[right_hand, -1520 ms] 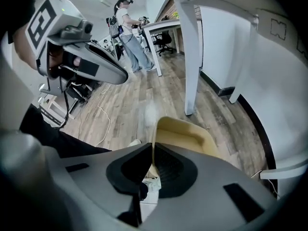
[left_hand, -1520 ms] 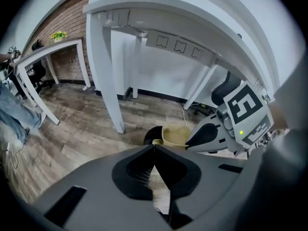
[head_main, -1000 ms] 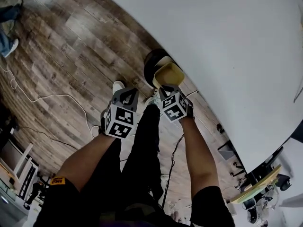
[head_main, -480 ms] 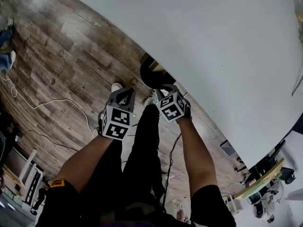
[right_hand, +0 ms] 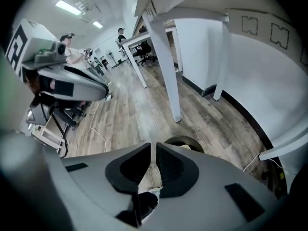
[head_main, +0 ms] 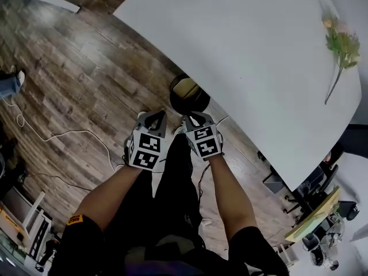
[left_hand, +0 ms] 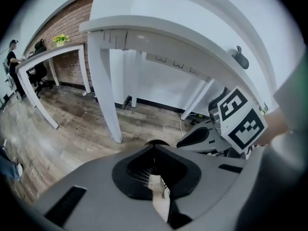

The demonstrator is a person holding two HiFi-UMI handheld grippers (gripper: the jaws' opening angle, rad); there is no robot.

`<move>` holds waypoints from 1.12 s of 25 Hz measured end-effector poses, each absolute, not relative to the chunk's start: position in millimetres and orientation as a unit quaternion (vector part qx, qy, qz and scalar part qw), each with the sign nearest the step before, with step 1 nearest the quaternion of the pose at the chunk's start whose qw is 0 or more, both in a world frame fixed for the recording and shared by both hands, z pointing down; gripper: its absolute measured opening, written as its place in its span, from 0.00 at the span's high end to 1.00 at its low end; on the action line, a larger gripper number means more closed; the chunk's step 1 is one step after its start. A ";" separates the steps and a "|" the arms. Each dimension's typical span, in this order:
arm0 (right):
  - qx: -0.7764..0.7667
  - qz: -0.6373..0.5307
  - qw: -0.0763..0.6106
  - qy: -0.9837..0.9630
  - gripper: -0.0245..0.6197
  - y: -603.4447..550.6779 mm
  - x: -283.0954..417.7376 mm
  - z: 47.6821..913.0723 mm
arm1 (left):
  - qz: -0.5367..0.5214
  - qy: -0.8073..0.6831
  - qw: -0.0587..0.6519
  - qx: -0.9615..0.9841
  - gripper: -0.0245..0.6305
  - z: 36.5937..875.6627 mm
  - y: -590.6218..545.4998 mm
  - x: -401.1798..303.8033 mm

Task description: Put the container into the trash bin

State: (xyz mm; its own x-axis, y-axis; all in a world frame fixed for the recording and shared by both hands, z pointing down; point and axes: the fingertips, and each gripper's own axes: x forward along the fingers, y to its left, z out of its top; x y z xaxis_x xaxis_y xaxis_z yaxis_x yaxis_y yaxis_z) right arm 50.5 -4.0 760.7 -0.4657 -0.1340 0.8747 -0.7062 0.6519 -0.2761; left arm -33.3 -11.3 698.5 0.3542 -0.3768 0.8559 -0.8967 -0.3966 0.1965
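The black round trash bin (head_main: 190,98) stands on the wood floor at the white table's edge. The pale yellow container (head_main: 185,87) lies inside it. In the head view both grippers hover side by side just short of the bin: my left gripper (head_main: 156,115) and my right gripper (head_main: 193,118). In the right gripper view the bin (right_hand: 179,141) shows just past my right gripper (right_hand: 153,146), with a bit of the container (right_hand: 187,147) in it. My left gripper (left_hand: 154,147) has its jaws together. Neither gripper holds anything.
A large white table (head_main: 259,45) covers the upper right, with a flower sprig (head_main: 340,42) on it. A white table leg (left_hand: 108,97) stands ahead on the left. A white cable (head_main: 57,134) trails over the floor. My legs are below the grippers.
A second ago my right gripper held the yellow container over the bin. Now the container lies in the bin and the right gripper has drawn back, empty.
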 end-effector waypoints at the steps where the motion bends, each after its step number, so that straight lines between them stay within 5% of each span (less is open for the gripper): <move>1: 0.273 0.322 0.434 -0.796 0.89 -6.8 45.4 745.3 | 0.372 -0.429 0.344 0.748 0.95 687.7 -12.1 -35.1; 28: 0.445 0.211 0.247 -0.834 0.94 -11.2 19.4 376.4 | 0.221 -0.466 0.209 0.831 0.95 368.4 -11.7 -37.5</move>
State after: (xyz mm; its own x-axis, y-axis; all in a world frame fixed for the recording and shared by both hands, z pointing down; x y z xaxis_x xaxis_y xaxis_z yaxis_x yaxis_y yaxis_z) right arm 19.4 -11.2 376.4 -0.4815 -0.6390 0.5999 -0.8474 0.5142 -0.1324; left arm -37.5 -11.7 368.4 0.4677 -0.6820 0.5622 -0.8671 -0.4775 0.1420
